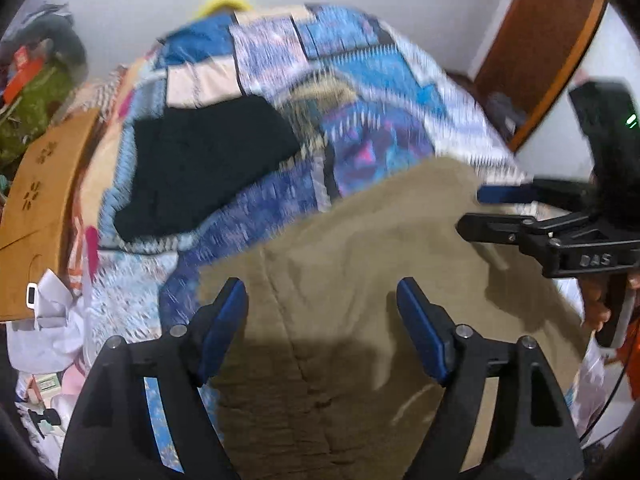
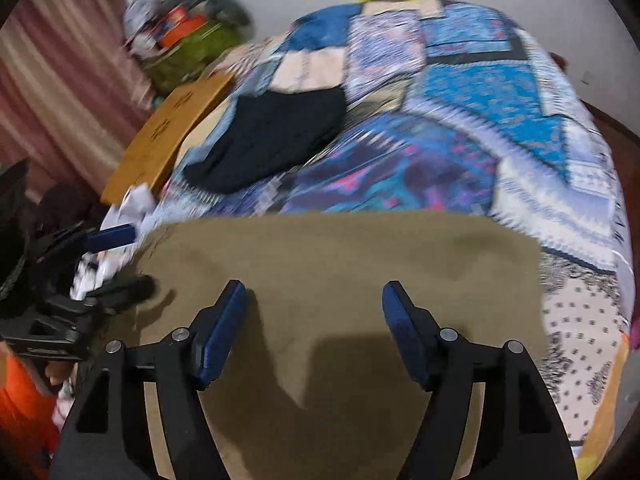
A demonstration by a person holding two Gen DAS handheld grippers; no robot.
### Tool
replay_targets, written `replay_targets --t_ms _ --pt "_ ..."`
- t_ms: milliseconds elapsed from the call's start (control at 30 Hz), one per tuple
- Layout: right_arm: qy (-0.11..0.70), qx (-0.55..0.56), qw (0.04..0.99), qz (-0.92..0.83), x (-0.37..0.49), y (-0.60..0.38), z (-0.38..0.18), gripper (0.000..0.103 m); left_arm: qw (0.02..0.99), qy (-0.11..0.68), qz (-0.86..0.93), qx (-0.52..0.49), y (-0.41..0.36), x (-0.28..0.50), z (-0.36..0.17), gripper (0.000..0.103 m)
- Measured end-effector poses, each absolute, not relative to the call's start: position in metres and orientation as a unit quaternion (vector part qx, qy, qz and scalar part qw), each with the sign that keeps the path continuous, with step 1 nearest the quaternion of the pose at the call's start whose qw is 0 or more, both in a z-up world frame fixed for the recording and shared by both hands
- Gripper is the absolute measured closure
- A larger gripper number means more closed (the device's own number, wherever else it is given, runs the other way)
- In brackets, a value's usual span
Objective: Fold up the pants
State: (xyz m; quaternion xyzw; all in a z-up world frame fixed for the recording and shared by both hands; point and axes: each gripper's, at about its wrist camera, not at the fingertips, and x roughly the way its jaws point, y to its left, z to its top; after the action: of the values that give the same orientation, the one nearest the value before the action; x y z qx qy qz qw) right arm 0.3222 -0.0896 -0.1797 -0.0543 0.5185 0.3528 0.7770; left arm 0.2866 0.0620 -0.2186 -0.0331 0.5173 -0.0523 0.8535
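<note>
Khaki pants [image 1: 360, 264] lie spread flat on a patchwork quilt [image 1: 360, 80]; a centre seam runs down them in the left wrist view. They also fill the near part of the right wrist view [image 2: 340, 256]. My left gripper [image 1: 322, 292] is open and empty just above the pants. My right gripper [image 2: 314, 294] is open and empty above the same cloth. The right gripper shows at the right edge of the left wrist view [image 1: 480, 212], open. The left gripper shows at the left edge of the right wrist view [image 2: 116, 264], open. Both views are motion-blurred.
A folded black garment [image 1: 208, 168] lies on the quilt farther back, also seen in the right wrist view [image 2: 272, 136]. A wooden board [image 1: 40, 208] stands at the bed's left edge. A clutter pile [image 2: 184, 28] sits by the wall. A brown door [image 1: 536, 48] is at right.
</note>
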Motion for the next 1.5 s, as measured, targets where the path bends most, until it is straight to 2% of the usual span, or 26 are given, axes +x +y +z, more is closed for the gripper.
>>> replay_targets --t_ms 33,167,267,400,667,767,867,1100,1333,1500 --pt "0.518 -0.068 0.777 0.351 0.319 -0.086 -0.184 0.036 0.85 0.523 -0.05 -0.025 0.059 0.285 -0.224 0.025" --pt "0.512 -0.11 0.779 0.345 0.31 -0.088 -0.199 0.036 0.861 0.508 -0.025 0.005 0.054 0.276 -0.234 0.011" --pt "0.503 -0.127 0.787 0.334 0.301 -0.096 -0.198 0.029 0.862 0.507 -0.019 0.002 0.054 0.275 -0.236 0.009" --pt "0.499 -0.12 0.794 0.325 0.289 -0.112 -0.198 0.023 0.864 0.503 -0.007 0.013 0.051 0.272 -0.233 0.009" --pt "0.486 -0.103 0.82 0.284 0.254 -0.151 -0.196 0.022 0.879 0.475 0.022 0.031 0.042 0.244 -0.228 0.009" --pt "0.488 -0.074 0.828 0.266 0.238 -0.171 -0.198 0.022 0.88 0.472 0.027 0.035 0.04 0.231 -0.228 0.009" --pt "0.49 -0.037 0.834 0.249 0.225 -0.191 -0.202 0.015 0.88 0.473 0.03 0.03 0.041 0.221 -0.229 0.009" --pt "0.511 0.06 0.833 0.203 0.202 -0.226 -0.208 0.014 0.88 0.474 0.031 0.014 0.043 0.19 -0.22 0.009" --pt "0.491 0.036 0.849 0.193 0.178 -0.226 -0.191 0.014 0.887 0.46 0.039 0.021 0.042 0.16 -0.199 0.009" --pt "0.438 0.016 0.877 0.197 0.162 -0.211 -0.164 0.014 0.903 0.428 0.035 0.004 0.04 0.143 -0.185 0.006"
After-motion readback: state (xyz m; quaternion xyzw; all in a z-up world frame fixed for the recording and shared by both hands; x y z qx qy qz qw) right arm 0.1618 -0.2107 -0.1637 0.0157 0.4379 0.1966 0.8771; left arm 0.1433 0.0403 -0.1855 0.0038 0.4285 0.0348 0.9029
